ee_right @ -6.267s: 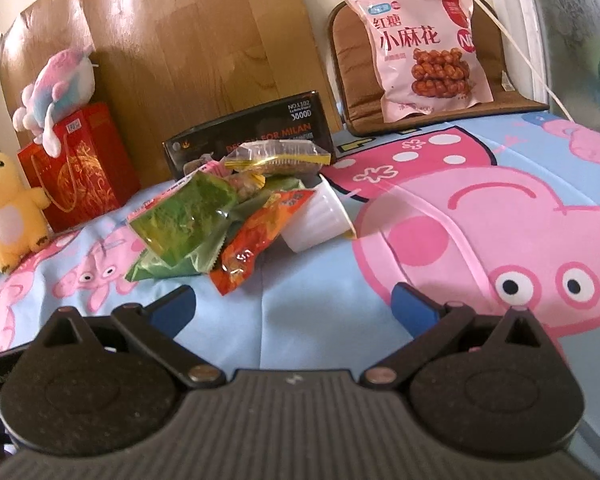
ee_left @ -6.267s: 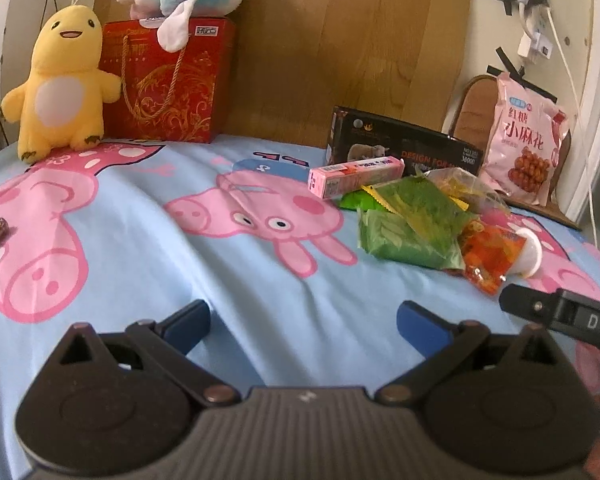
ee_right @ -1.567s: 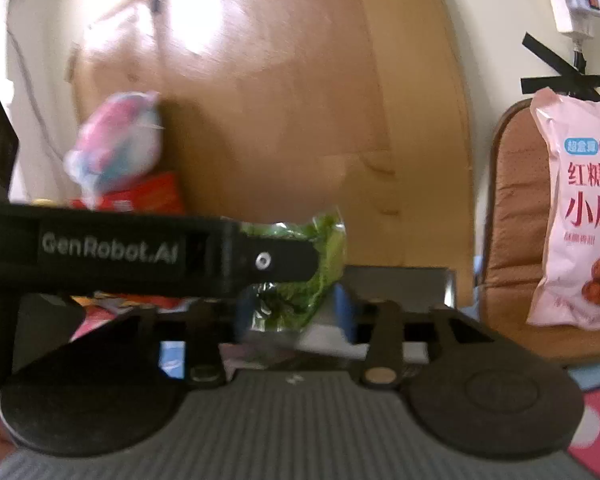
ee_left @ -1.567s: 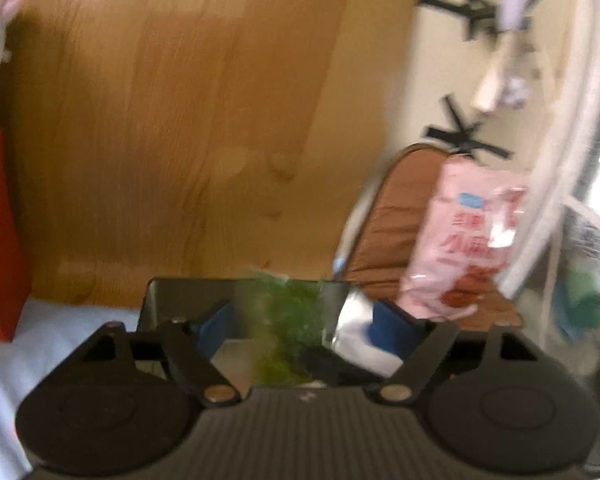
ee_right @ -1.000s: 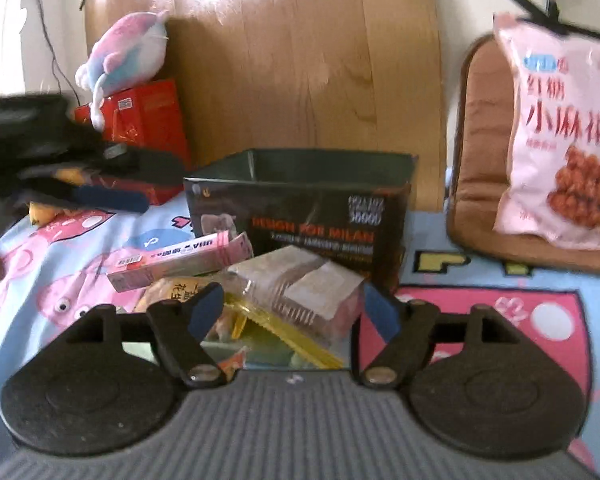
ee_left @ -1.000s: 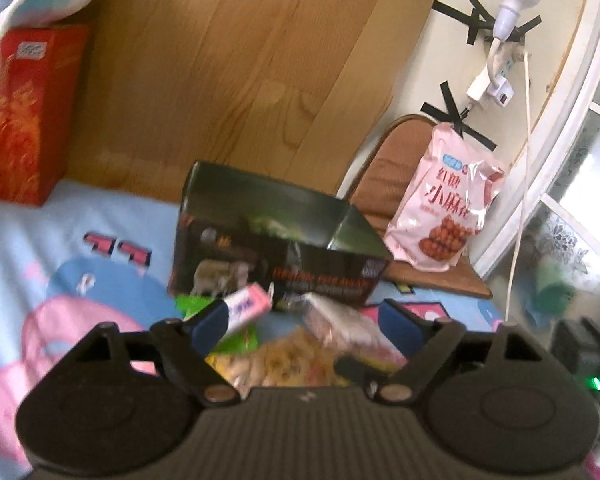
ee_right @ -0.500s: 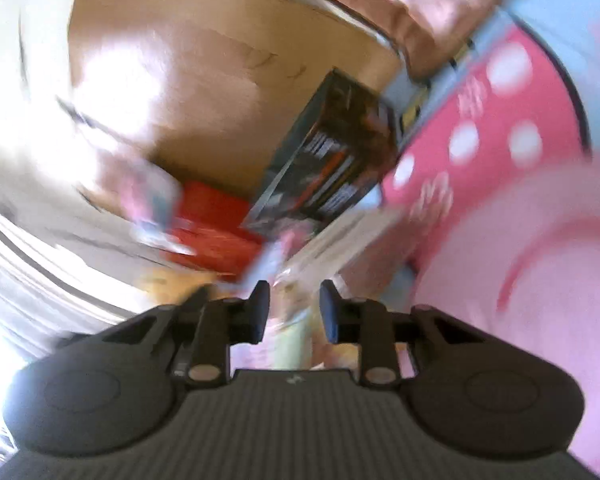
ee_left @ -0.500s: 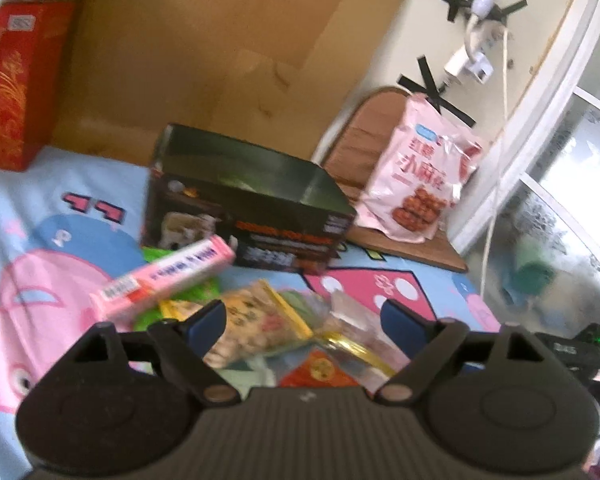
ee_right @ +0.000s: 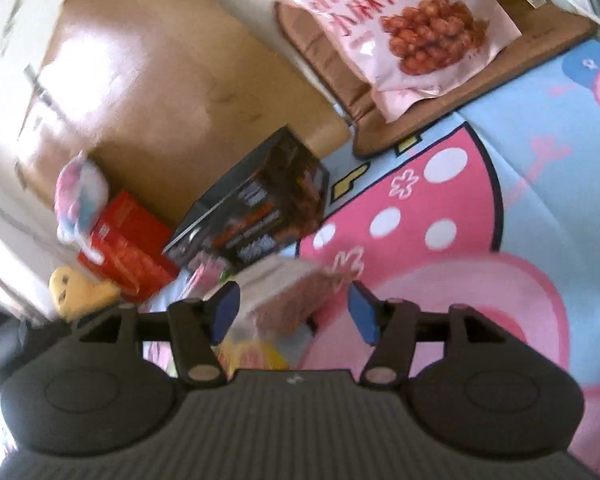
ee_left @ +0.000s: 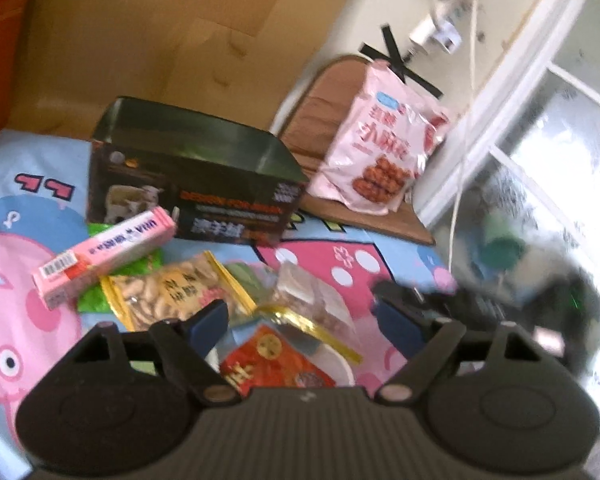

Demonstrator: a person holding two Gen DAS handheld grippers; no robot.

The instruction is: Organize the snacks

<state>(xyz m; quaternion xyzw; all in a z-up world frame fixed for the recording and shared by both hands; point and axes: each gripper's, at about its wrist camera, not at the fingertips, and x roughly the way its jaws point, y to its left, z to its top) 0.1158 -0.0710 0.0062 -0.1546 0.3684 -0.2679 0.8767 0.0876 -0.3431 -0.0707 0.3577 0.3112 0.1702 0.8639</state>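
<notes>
Cartoon bedsheet (ee_right: pixel 540 160); clear snack bag (ee_right: pixel 288 292) lies straight ahead between spread fingers of right gripper (ee_right: pixel 294 312), nearer arm; left gripper (ee_left: pixel 306 326) open, empty, over red packet (ee_left: pixel 276 364); black box (ee_left: pixel 196 184) beyond

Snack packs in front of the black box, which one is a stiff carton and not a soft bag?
The long pink carton, lying tilted across the green packet at the pile's left end. The others are crinkly bags.

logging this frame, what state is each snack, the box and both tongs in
left tongs: open, empty
right tongs: open, either side of clear packet
black box: upright, top open
pink carton: lying on pile
clear packet: ungripped
pink bag: leaning on the wall
</notes>
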